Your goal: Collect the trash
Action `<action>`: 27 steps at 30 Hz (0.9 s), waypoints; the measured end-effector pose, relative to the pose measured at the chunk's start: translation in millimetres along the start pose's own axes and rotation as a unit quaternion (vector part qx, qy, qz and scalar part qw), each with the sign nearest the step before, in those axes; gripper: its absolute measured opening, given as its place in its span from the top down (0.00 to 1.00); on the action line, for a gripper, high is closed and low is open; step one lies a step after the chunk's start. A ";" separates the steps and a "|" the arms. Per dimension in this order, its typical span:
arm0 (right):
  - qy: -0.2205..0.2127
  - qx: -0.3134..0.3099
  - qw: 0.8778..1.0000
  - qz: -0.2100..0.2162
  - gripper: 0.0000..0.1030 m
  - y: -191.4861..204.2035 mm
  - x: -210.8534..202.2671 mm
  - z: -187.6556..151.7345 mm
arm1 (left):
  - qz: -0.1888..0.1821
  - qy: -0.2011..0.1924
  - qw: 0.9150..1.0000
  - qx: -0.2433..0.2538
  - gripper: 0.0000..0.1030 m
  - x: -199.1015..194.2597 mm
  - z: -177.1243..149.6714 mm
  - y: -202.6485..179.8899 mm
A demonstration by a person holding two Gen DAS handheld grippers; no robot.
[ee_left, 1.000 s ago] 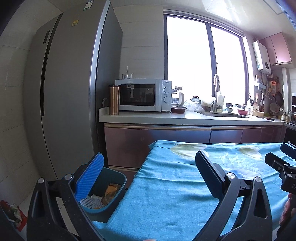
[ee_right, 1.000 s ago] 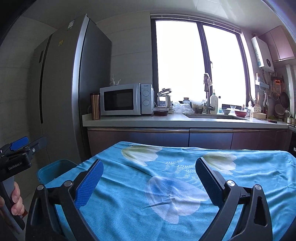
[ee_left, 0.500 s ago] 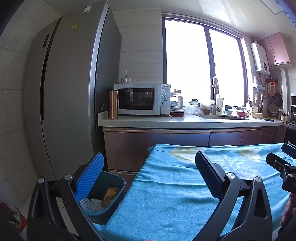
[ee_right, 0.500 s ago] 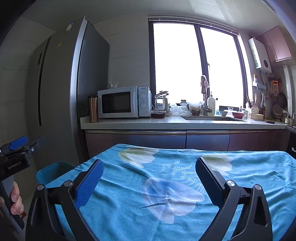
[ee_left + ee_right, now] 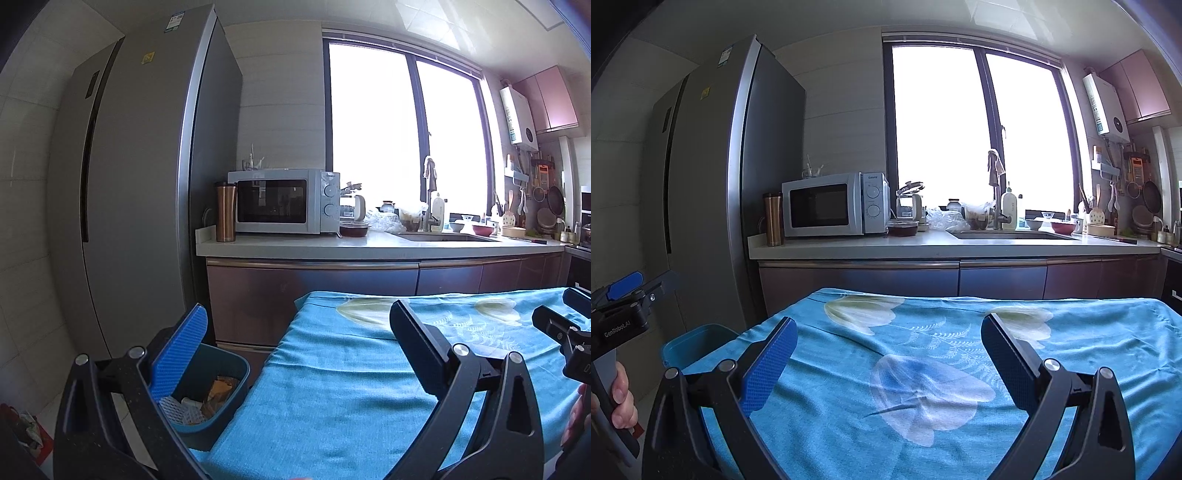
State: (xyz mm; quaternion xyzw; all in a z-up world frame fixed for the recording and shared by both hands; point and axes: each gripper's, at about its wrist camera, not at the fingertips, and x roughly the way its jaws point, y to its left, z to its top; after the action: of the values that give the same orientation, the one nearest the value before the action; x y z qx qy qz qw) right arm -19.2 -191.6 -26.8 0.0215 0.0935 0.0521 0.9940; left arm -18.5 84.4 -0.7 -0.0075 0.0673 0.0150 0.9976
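Observation:
A teal trash bin (image 5: 221,373) stands on the floor at the table's left end and holds paper and wrapper scraps (image 5: 216,393). Its rim also shows in the right wrist view (image 5: 694,338). My left gripper (image 5: 299,343) is open and empty, held above the table's left edge beside the bin. My right gripper (image 5: 888,354) is open and empty above the blue flowered tablecloth (image 5: 923,369). No loose trash shows on the cloth.
A tall grey fridge (image 5: 147,184) stands at the left. A kitchen counter (image 5: 369,245) behind the table carries a microwave (image 5: 280,201), a copper flask (image 5: 225,212), and a sink. A red bag (image 5: 26,428) lies on the floor at left.
Both grippers have tilted or pulled back a little, so the counter and the table's far edge sit lower in each view. Both stay open and empty.

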 end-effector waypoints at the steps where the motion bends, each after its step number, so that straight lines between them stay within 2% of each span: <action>1: 0.000 -0.001 1.000 0.000 0.06 0.0 1.0 1.0 | 0.000 0.000 1.000 0.000 0.05 0.0 -0.1 0.0; 27: -0.001 0.005 1.000 -0.007 0.06 -4.8 0.2 4.3 | 0.000 0.002 1.000 0.003 0.05 2.6 -0.6 -4.5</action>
State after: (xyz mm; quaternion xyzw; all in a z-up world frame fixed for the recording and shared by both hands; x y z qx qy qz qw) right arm -17.6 -196.6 -22.8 0.0260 0.0927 0.0448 0.9944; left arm -15.9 80.0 -1.6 -0.0041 0.0694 0.0151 0.9975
